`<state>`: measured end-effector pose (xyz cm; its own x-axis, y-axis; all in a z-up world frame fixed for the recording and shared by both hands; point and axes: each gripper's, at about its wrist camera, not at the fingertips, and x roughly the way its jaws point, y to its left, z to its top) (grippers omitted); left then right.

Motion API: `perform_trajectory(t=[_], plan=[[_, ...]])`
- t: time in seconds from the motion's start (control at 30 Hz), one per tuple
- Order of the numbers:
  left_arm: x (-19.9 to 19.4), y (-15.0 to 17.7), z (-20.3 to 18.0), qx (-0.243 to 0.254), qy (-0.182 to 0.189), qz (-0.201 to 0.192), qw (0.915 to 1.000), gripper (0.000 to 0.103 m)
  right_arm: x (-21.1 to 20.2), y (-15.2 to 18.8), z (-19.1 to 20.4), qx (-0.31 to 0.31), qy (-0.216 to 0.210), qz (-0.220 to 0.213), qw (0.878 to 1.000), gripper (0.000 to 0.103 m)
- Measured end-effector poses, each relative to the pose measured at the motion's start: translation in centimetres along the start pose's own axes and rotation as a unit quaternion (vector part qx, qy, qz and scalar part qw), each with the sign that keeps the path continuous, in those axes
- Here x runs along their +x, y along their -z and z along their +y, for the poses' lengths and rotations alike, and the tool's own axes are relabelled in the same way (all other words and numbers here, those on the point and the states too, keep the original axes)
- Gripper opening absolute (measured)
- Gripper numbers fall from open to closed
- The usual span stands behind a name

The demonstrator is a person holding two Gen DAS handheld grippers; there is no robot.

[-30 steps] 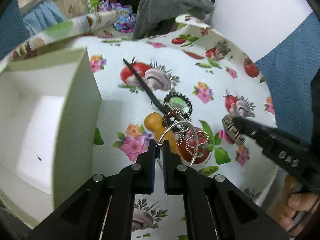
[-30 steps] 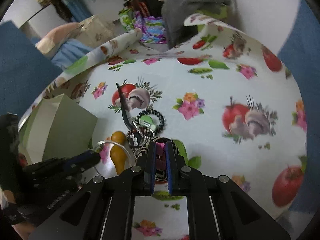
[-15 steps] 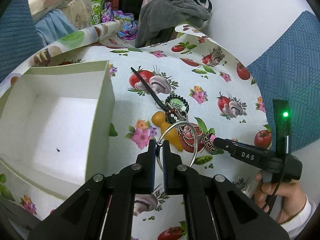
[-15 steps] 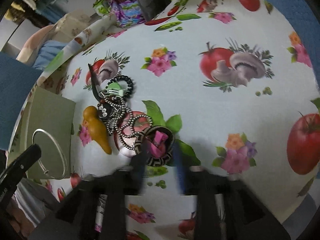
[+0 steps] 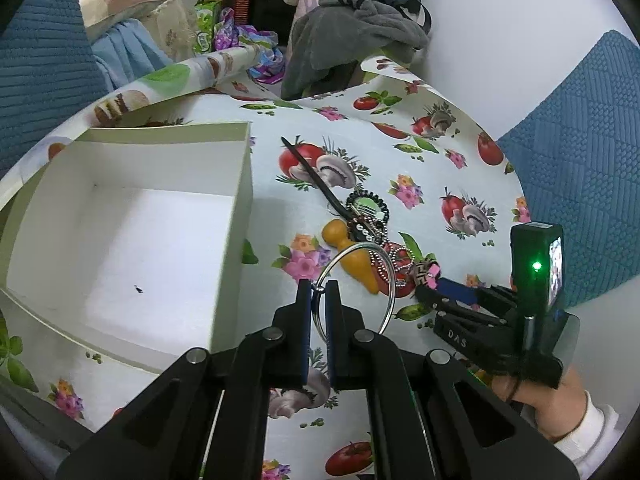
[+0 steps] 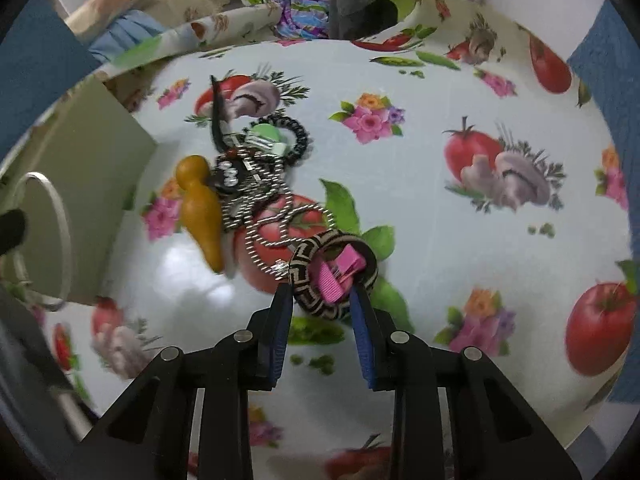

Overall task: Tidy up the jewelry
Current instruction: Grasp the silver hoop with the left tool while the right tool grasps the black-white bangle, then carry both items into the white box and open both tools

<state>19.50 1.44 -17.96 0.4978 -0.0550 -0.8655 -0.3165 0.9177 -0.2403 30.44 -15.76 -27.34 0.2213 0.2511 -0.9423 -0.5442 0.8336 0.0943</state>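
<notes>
left gripper (image 5: 318, 286) clamping silver bangle (image 5: 360, 286), right gripper (image 6: 322, 300) closing around woven bracelet (image 6: 316, 300)

To your left, an open box (image 5: 132, 232) sits on the surface (image 5: 432, 168). Right of the box lies a heap of jewelry: a stick (image 5: 316, 178) farthest from you, then a coiled band (image 5: 368, 206), a gourd-shaped piece (image 5: 352, 256) and a bead chain (image 6: 276, 216). Nearest you, at the heap's right end, a woven bangle (image 6: 320, 276) lies with a clip (image 6: 340, 270) inside it. Piled clothes (image 5: 360, 36) sit behind the surface.
</notes>
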Motion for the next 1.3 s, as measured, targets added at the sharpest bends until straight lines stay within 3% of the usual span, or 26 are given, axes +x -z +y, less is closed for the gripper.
perform_trajectory(t=[0.2,0.23,0.37,0.5,0.87,1.3], plan=[[-0.2,0.1,0.4,-0.003,0.001,0.002,1.0000,0.006,0.6,-0.5,-0.4,-0.010,0.004,-0.007,1.000,0.021],[-0.3,0.1,0.3,-0.003,0.002,0.002,1.0000,0.006,0.5,-0.6,-0.8,0.001,-0.009,-0.005,1.000,0.007],[-0.5,0.1,0.0,0.001,0.006,-0.001,1.0000,0.006,0.4,-0.7,-2.1,0.052,-0.059,0.006,0.997,0.006],[-0.7,0.0,-0.4,0.005,0.010,-0.001,0.9999,0.006,-1.1,-0.8,-3.3,0.093,-0.093,-0.013,0.991,0.006],[-2.6,-1.3,-1.8,0.028,0.015,-0.011,0.9994,0.006,-7.8,-1.9,-2.8,0.092,-0.047,-0.047,0.994,0.006],[-7.8,-3.9,-0.5,0.049,0.016,-0.040,0.9979,0.006,-18.8,-4.0,0.1,0.085,-0.008,-0.131,0.988,0.006]])
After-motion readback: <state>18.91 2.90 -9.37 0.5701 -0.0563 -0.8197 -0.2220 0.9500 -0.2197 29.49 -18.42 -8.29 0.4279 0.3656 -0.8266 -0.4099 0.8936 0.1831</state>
